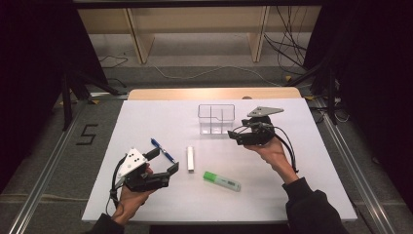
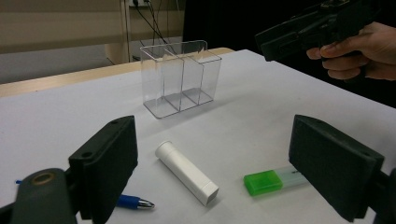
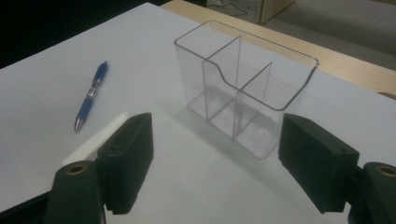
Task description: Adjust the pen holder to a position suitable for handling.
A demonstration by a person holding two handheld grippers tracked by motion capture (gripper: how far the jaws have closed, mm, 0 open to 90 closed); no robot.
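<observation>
Three small items are laid out on the white table top in front of a clear plastic organiser box with inner dividers: a blue ballpoint pen with a silver tip, a white squared tube with a rounded cap end and a green highlighter with a pale translucent barrel. In the high view the pen is seen at the left, the white tube just right of it, and the highlighter nearer the person, right of the tube; none of them touch. The organiser box stands upright towards the far edge, and its compartments look empty.

The left gripper is held low over the near left part of the table, close beside the pen, with its jaws spread wide and nothing between them; in the left gripper view the white tube and the highlighter's green cap are framed between the jaws. The right gripper is held just right of the organiser box, its jaws likewise wide apart and empty, with the box seen ahead between them.

No brand or label can be read on any item. A dark mark shaped like the figure 5 is seen on the grey floor left of the table.
</observation>
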